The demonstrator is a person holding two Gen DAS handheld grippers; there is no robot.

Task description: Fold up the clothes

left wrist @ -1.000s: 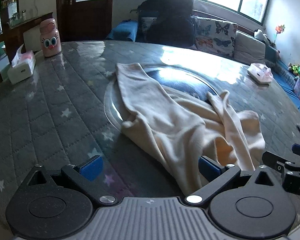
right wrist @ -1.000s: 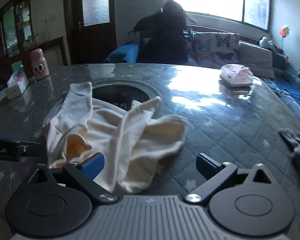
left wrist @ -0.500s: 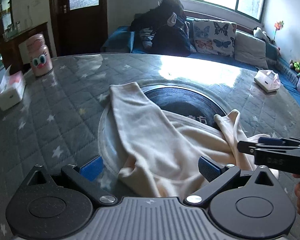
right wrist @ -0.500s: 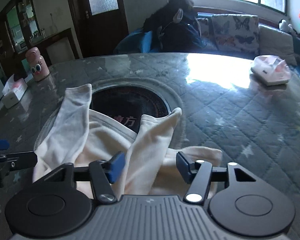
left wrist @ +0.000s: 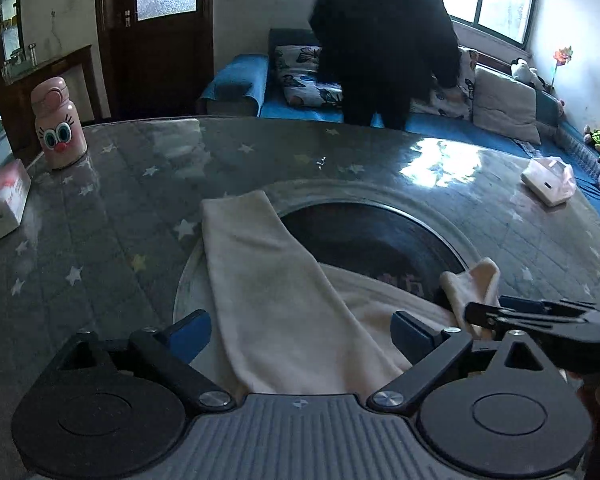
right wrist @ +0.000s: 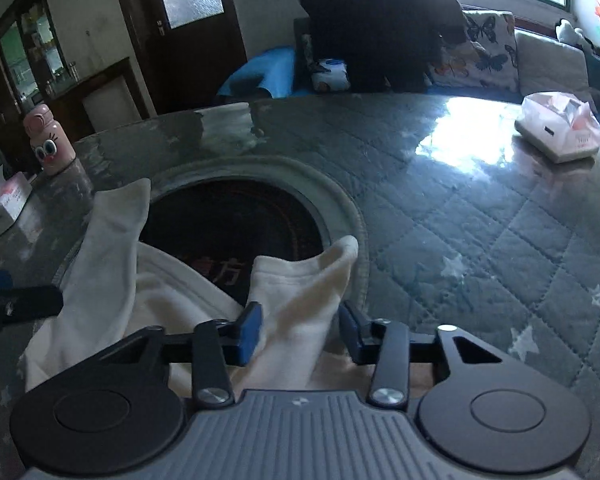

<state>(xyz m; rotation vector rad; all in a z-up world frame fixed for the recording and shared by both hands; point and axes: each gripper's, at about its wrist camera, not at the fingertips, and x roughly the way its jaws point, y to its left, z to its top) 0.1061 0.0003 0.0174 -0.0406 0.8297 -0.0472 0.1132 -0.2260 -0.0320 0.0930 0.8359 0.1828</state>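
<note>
Left wrist view: the left gripper (left wrist: pixel 300 330) hangs with its jaws spread wide, gripping nothing, and a cream garment (left wrist: pixel 284 300) lies between and beyond its blue pads on the star-patterned quilted table (left wrist: pixel 112 216). One long leg of the garment runs up along the rim of a dark round inset (left wrist: pixel 372 240). A pink bottle (left wrist: pixel 58 124) and a tissue box (left wrist: pixel 2 200) stand at far left; a dark-clothed person (left wrist: pixel 384 40) stands by the blue sofa (left wrist: pixel 240 80). Right wrist view: the right gripper (right wrist: pixel 300 332) has its jaws drawn partway in around the garment's other leg (right wrist: pixel 304 300), pads close against the fabric; a firm clamp cannot be confirmed. A tissue pack (right wrist: pixel 560 130) sits far right.
</note>
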